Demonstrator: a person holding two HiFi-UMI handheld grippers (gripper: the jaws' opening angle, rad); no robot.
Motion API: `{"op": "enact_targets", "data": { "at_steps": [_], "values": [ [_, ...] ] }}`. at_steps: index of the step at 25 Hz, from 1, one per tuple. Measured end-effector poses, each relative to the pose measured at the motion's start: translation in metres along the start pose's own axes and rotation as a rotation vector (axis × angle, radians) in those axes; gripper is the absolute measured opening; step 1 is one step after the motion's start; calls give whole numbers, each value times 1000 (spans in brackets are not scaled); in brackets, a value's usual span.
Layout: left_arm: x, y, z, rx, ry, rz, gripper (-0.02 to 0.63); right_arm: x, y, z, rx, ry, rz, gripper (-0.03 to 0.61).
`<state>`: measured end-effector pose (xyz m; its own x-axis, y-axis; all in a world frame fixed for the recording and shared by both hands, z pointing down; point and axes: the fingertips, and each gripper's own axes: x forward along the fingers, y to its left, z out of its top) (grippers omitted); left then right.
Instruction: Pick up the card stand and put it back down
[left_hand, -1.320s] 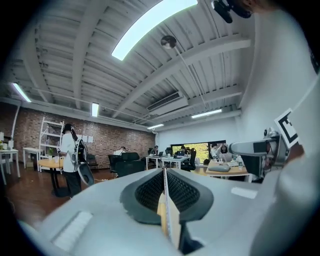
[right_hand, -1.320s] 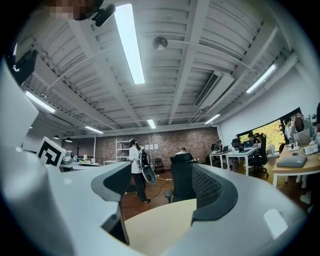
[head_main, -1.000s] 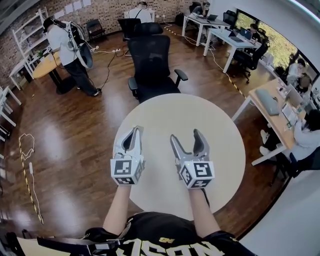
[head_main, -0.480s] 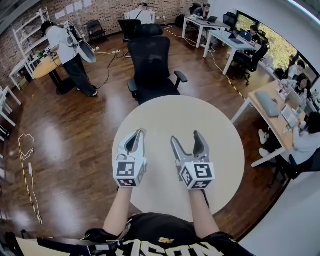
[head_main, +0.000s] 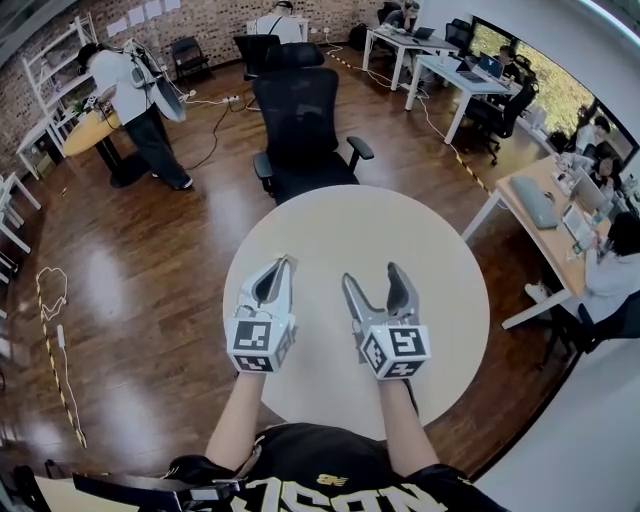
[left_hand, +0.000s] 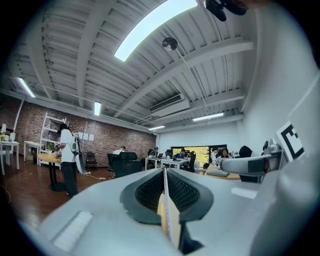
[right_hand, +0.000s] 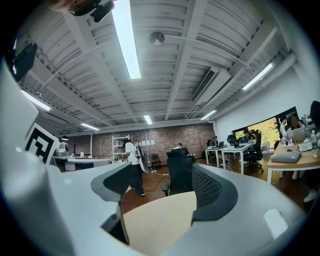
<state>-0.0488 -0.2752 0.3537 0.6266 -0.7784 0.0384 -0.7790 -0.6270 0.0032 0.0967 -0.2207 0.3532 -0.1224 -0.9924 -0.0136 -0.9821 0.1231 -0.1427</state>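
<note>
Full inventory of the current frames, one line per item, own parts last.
round cream table: 1, cream, centre, beneath both grippers
black mesh office chair: 1, black, at the table's far edge
white rectangular desks: several, white, far right, with seated people
standing person: 1, white top, far left by a round yellow table
yellow-black cable: 1, on the wood floor, left
left gripper: 1, grey, jaws together
right gripper: 1, grey, jaws apart, nothing between

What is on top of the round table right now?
Only bare tabletop shows; no card stand. The left gripper and right gripper hang over it, covering the patch beneath them.
</note>
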Motion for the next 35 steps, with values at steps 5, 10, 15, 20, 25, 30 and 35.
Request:
{"op": "enact_targets", "data": {
  "at_steps": [5,10,15,20,25,30,35],
  "values": [
    [9,-21,-3,-2,7,-71,14,-15,-13,9,-7,-54,-27,383],
    [28,-58,-12,-14,27,-171,14,-35,-43,3,-8,-42,-100,383],
    [45,-97,-29,-35,73,-264,14,-60,-78,-7,8,-25,-192,383],
    [63,-139,-50,-41,112,-356,14,-91,-119,-18,25,-11,-287,383],
    [82,-178,-67,-52,147,-438,14,-122,-157,-30,45,7,-381,383],
    [104,-201,-82,-12,188,-508,14,-147,-181,-41,64,28,-445,383],
    [139,-210,-78,74,198,-582,14,-165,-201,-47,72,45,-481,383]
  ]
}}
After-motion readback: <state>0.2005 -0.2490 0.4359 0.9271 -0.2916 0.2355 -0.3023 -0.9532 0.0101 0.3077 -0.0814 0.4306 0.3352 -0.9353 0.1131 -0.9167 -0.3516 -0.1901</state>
